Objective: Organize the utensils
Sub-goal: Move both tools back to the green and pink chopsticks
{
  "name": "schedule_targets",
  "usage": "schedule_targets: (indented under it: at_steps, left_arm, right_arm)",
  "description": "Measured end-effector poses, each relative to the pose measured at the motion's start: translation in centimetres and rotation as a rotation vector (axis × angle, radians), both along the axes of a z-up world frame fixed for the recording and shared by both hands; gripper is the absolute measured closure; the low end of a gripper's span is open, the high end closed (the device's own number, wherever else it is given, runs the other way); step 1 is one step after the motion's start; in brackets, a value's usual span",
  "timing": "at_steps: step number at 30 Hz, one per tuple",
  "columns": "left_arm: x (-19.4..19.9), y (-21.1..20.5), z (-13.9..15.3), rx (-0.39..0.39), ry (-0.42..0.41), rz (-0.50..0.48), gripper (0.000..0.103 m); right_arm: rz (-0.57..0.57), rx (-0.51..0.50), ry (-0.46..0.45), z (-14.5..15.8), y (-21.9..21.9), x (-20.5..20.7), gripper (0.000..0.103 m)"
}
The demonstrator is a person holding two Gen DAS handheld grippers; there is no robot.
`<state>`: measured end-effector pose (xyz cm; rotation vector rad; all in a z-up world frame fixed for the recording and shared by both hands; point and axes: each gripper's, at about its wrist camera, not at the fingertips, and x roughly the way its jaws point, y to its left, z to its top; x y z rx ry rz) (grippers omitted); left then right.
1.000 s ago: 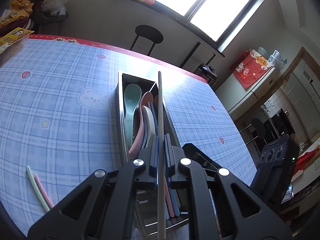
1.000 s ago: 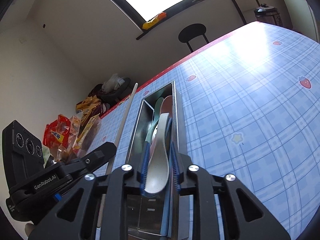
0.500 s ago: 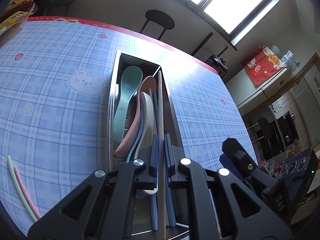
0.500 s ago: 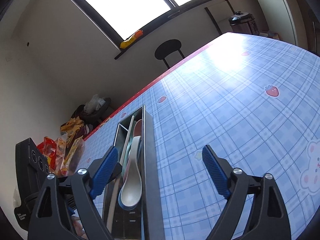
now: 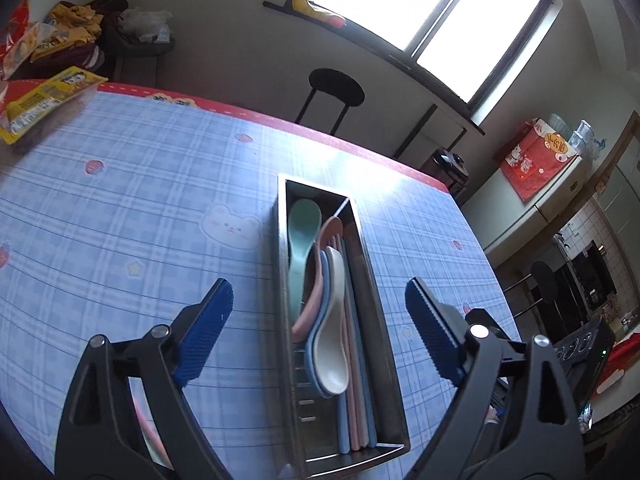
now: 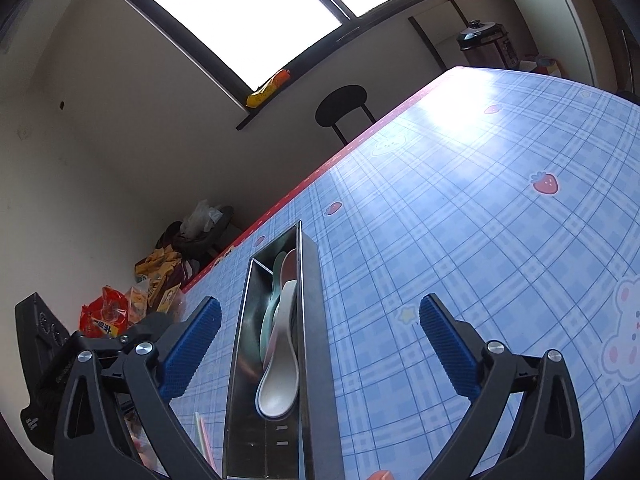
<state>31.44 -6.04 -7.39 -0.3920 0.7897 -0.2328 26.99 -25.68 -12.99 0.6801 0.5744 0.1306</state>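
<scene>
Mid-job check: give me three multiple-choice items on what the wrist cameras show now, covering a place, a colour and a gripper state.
1. Where is the white spoon?
A. on the tablecloth
B. in the metal tray
C. on the stool

2. What colour is the spoon lying farthest along the tray?
A. green
B. black
C. red

3. How does the left gripper stand?
A. shut on a chopstick
B. shut on a spoon
C. open, empty

Answers: 1 B, it rests atop the other spoons inside the tray. 2 A, the green spoon reaches nearest the far end. 3 C, its blue pads stand wide apart either side of the tray.
</scene>
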Motion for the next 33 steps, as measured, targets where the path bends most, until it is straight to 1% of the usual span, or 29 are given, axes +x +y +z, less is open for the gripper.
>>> schedule_targets:
  at_steps: [1, 2, 4, 6, 8, 10, 12, 14, 16, 17, 18, 20, 22, 24, 25, 26, 27, 28, 29, 30, 33]
  left_arm:
    - [-0.5, 0.6, 0.4, 0.012, -0.006, 0.008, 0.014]
    - [-1.0, 1.4, 0.7, 0.024, -0.012, 0.020, 0.005]
    - [-2.3, 2.9, 1.1, 0.056, -0.022, 0.052, 0.006]
    - [-3.6, 4.5, 1.2, 0.108, -0.027, 0.083, 0.006]
    - [-5.2, 6.1, 0.8, 0.191, -0.045, 0.121, 0.006]
    - [-7.0, 7.8, 0.1, 0.296, -0.066, 0.177, 0.006]
    - [-8.8, 9.8, -1.1, 0.341, -0.065, 0.212, 0.006]
    - [-10.5, 11.6, -2.5, 0.335, -0.032, 0.236, 0.006]
    - [-12.0, 13.2, -3.6, 0.300, -0.007, 0.249, 0.006]
    - [-12.7, 13.7, -4.0, 0.288, -0.001, 0.257, 0.006]
    - [-13.3, 14.1, -4.4, 0.281, 0.003, 0.265, 0.006]
    - [-14.4, 14.3, -5.0, 0.262, 0.002, 0.250, 0.006]
    - [-15.5, 14.1, -5.2, 0.252, -0.013, 0.209, 0.006]
    - [-16.3, 13.4, -5.3, 0.259, -0.037, 0.168, 0.006]
    - [-16.5, 13.0, -5.2, 0.268, -0.048, 0.153, 0.006]
    - [-16.7, 12.7, -5.2, 0.272, -0.057, 0.140, 0.006]
    - [-16.8, 12.4, -5.2, 0.271, -0.063, 0.130, 0.006]
    - [-16.8, 12.2, -5.2, 0.262, -0.069, 0.119, 0.006]
    - [-16.8, 12.0, -5.2, 0.254, -0.072, 0.109, 0.006]
    - [-16.7, 11.7, -5.2, 0.251, -0.074, 0.103, 0.006]
    - [-16.6, 11.2, -5.6, 0.264, -0.076, 0.090, 0.006]
  right_arm:
    - [0.002, -0.010, -0.006, 0.1, 0.1, -0.1, 0.006]
    - [0.006, -0.027, -0.013, 0.2, 0.3, -0.2, 0.006]
    - [0.024, -0.079, -0.016, 0.5, 1.2, -0.3, 0.006]
    - [0.055, -0.128, -0.017, 0.8, 2.4, -0.3, 0.006]
    - [0.098, -0.156, -0.030, 0.9, 3.5, -0.4, 0.006]
    - [0.149, -0.196, -0.038, 1.1, 5.1, -0.7, 0.006]
    - [0.221, -0.246, -0.054, 1.4, 7.1, -1.1, 0.006]
    - [0.301, -0.318, -0.077, 1.9, 9.3, -1.9, 0.006]
    - [0.391, -0.406, -0.106, 2.2, 11.6, -3.0, 0.006]
    - [0.410, -0.449, -0.115, 2.3, 12.5, -3.5, 0.006]
    - [0.424, -0.480, -0.120, 2.3, 13.2, -4.0, 0.006]
    - [0.478, -0.505, -0.125, 2.3, 14.4, -4.8, 0.007]
    - [0.519, -0.528, -0.123, 2.4, 15.1, -5.8, 0.019]
    - [0.579, -0.543, -0.106, 2.1, 15.9, -6.9, 0.040]
    - [0.601, -0.549, -0.090, 1.7, 16.3, -7.4, 0.044]
    - [0.622, -0.557, -0.070, 1.2, 16.6, -7.8, 0.055]
    - [0.641, -0.566, -0.049, 0.7, 17.0, -8.2, 0.063]
    - [0.657, -0.573, -0.031, 0.2, 17.2, -8.5, 0.066]
    - [0.673, -0.583, -0.014, -0.3, 17.6, -8.8, 0.075]
    - [0.688, -0.600, 0.000, -0.7, 17.8, -9.1, 0.080]
    - [0.713, -0.633, 0.013, -1.5, 18.6, -9.5, 0.083]
